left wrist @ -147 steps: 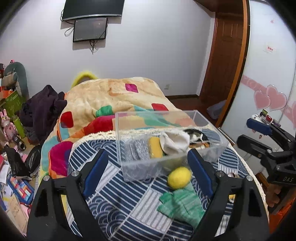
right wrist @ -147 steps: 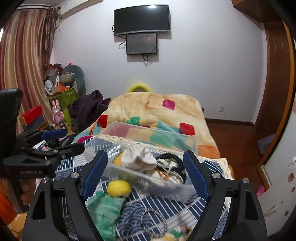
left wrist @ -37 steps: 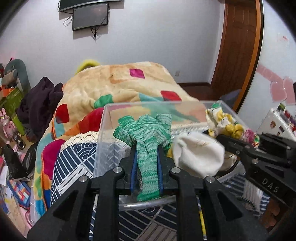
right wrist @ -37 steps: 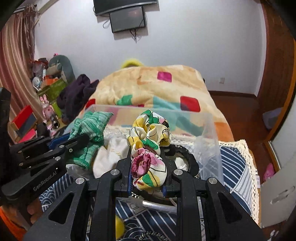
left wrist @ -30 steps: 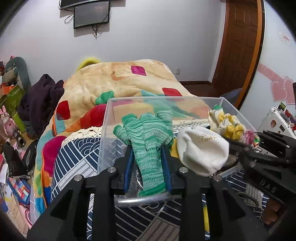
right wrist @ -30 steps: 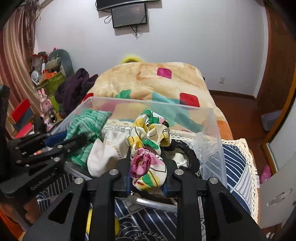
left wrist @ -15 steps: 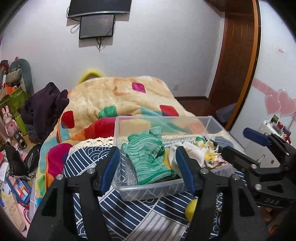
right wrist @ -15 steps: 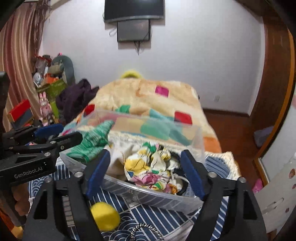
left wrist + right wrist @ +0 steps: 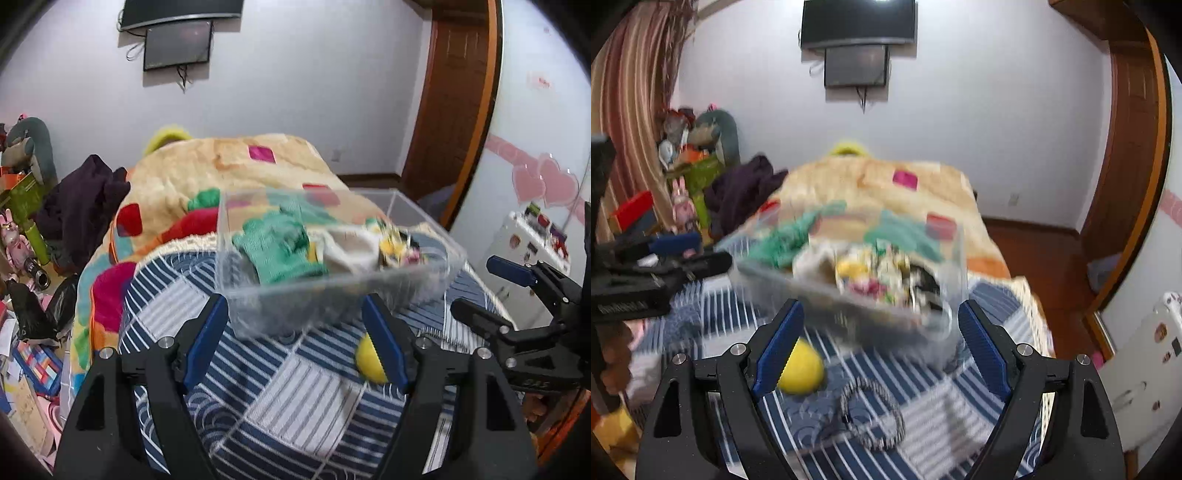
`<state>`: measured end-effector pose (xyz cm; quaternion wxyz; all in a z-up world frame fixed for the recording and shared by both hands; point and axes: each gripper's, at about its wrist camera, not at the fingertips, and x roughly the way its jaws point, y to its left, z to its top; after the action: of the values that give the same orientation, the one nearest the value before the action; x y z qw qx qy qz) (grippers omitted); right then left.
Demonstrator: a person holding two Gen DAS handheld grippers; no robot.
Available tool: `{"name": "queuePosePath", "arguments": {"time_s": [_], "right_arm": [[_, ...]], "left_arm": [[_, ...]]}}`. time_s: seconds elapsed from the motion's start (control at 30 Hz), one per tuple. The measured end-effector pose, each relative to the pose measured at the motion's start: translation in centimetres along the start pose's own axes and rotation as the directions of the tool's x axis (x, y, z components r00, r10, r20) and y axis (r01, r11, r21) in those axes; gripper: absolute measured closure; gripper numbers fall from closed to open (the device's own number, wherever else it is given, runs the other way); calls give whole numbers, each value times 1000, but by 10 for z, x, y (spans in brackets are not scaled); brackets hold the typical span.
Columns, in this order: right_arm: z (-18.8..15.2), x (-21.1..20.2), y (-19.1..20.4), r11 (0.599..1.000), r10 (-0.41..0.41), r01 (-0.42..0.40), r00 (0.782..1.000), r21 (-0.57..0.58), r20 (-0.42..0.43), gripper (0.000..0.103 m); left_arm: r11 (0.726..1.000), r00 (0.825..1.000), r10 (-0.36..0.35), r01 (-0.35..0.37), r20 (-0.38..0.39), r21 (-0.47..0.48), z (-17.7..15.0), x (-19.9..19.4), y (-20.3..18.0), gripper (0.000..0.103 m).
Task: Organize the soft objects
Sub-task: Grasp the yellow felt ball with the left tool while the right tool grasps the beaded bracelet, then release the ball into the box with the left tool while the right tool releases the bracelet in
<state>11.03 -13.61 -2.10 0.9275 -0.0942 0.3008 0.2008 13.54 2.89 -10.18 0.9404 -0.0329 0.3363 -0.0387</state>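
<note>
Left wrist view: left gripper (image 9: 295,343) is spread wide and empty; a second ago it pinched the green knit glove (image 9: 277,251), which now lies inside the clear plastic bin (image 9: 332,291) at 12 o'clock, next to the white cloth item (image 9: 351,251). Yellow fuzzy ball (image 9: 367,363) sits on the blue striped cloth (image 9: 295,387) at 3 o'clock, touching the inner face of the right finger. Right wrist view, blurred: right gripper (image 9: 881,343) is also spread and empty; the floral fabric scrunchie (image 9: 871,277) it held is now in the bin at 12 o'clock. The ball is at 9 o'clock by the left finger, and a black-and-white beaded loop (image 9: 873,413) lies at 6 o'clock. So two items are binned; the ball looks like the likely next pick.
</note>
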Motion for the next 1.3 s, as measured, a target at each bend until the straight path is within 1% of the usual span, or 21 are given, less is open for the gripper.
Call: {"name": "queuePosePath", "arguments": {"time_s": [0.07, 0.1, 0.2, 0.3, 0.4, 0.5, 0.57, 0.63, 0.67, 0.7, 0.73, 0.83, 0.9, 0.97, 1.0, 1.03, 1.07, 1.13, 1.17, 1.3], "right_arm": [[-13, 7, 2, 1000, -20, 20, 999, -15, -42, 19], [-20, 12, 2, 1000, -18, 17, 997, -19, -69, 19], [-37, 23, 2, 1000, 5, -7, 990, -11, -139, 19], [-51, 31, 0, 999, 34, -33, 982, 6, -187, 19], [-64, 36, -5, 998, 59, -54, 971, 25, -230, 21], [-70, 39, -9, 996, 79, -70, 967, 48, -241, 22], [-69, 39, -8, 996, 84, -75, 968, 48, -235, 28], [-68, 39, -7, 995, 96, -87, 967, 47, -235, 40], [-67, 39, -6, 995, 96, -88, 967, 44, -234, 44], [-67, 38, -4, 996, 92, -86, 969, 39, -231, 51], [-67, 37, -3, 995, 94, -88, 970, 35, -226, 60], [-68, 34, -4, 994, 103, -94, 971, 50, -215, 75], [-69, 34, -6, 994, 103, -91, 972, 67, -210, 83], [-69, 33, -10, 991, 112, -95, 972, 91, -207, 85], [-69, 33, -11, 990, 118, -99, 972, 100, -205, 86], [-70, 32, -12, 989, 122, -101, 972, 107, -202, 86], [-70, 31, -12, 989, 123, -102, 972, 112, -200, 86], [-70, 28, -11, 988, 123, -103, 973, 113, -193, 86], [-70, 27, -11, 988, 122, -102, 974, 113, -189, 86], [-65, 21, -11, 988, 119, -100, 979, 115, -167, 86]], "left_arm": [[1000, 1000, 7, -7, -21, 23, -9, 4, -5, 28], [1000, 999, 5, -4, -33, 30, -13, 7, -8, 28], [1000, 998, -12, 14, -66, 28, -22, 13, -13, 28], [999, 995, -30, 34, -98, 32, -30, 20, -18, 28], [998, 993, -28, 34, -117, 50, -36, 26, -26, 28], [997, 990, -47, 55, -135, 56, -39, 32, -34, 28], [996, 989, -54, 63, -140, 58, -39, 34, -39, 28], [995, 986, -69, 78, -149, 56, -38, 38, -44, 28], [995, 985, -75, 84, -153, 55, -38, 40, -46, 28], [995, 984, -80, 90, -157, 53, -38, 41, -49, 28], [994, 984, -88, 97, -157, 52, -38, 41, -51, 28], [992, 984, -100, 109, -148, 56, -36, 41, -57, 28], [992, 984, -104, 113, -145, 55, -35, 41, -59, 28], [992, 982, -108, 117, -153, 48, -34, 45, -60, 29], [992, 981, -110, 119, -159, 45, -35, 48, -61, 34], [992, 979, -113, 122, -168, 45, -35, 50, -61, 41], [991, 977, -117, 126, -177, 44, -35, 53, -62, 44], [989, 973, -128, 139, -193, 46, -36, 57, -63, 57], [988, 971, -134, 147, -198, 50, -37, 59, -64, 58], [987, 977, -128, 143, -170, 77, -40, 53, -68, 60]]}}
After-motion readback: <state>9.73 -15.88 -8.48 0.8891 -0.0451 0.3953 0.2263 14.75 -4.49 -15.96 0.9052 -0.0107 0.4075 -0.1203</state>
